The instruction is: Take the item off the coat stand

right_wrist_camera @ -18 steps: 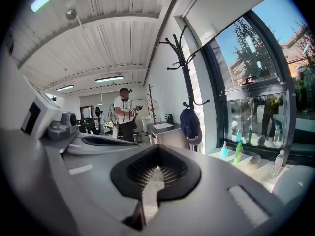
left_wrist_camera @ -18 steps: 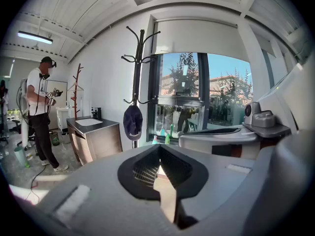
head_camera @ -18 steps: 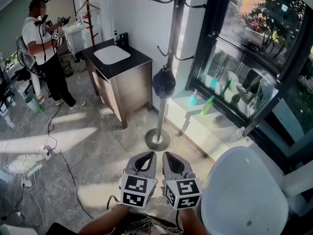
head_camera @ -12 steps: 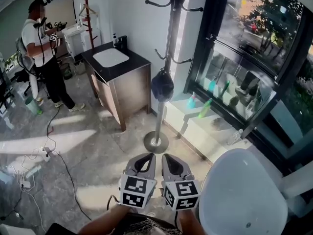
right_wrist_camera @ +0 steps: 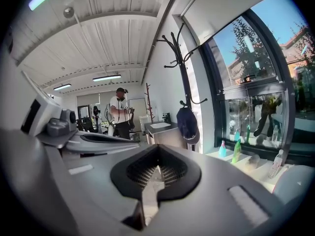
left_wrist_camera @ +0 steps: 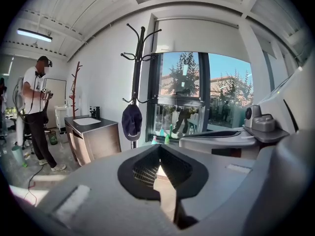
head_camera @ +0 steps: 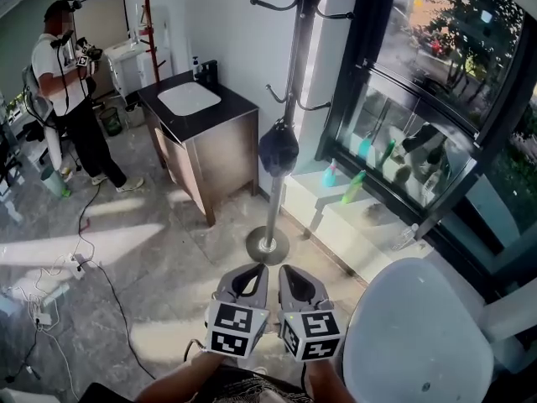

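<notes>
A dark navy cap (head_camera: 278, 148) hangs from a low hook of the black coat stand (head_camera: 291, 74), whose round base (head_camera: 268, 243) rests on the tiled floor. My left gripper (head_camera: 252, 269) and right gripper (head_camera: 291, 269) sit side by side at the bottom of the head view, well short of the stand, both shut and empty. In the left gripper view the cap (left_wrist_camera: 132, 123) hangs ahead, a little left of the closed jaw tips (left_wrist_camera: 158, 149). In the right gripper view the cap (right_wrist_camera: 187, 123) hangs ahead, right of the closed tips (right_wrist_camera: 158, 150).
A dark vanity cabinet with a white sink (head_camera: 201, 116) stands left of the stand. Behind the stand is a window ledge with coloured bottles (head_camera: 331, 173). A white rounded seat (head_camera: 419, 334) is close at my right. A person (head_camera: 67, 91) stands far left, with cables (head_camera: 80, 263) on the floor.
The head view has shifted slightly and the person at the back has stepped a little to the left. Both grippers stay low, side by side and shut.
</notes>
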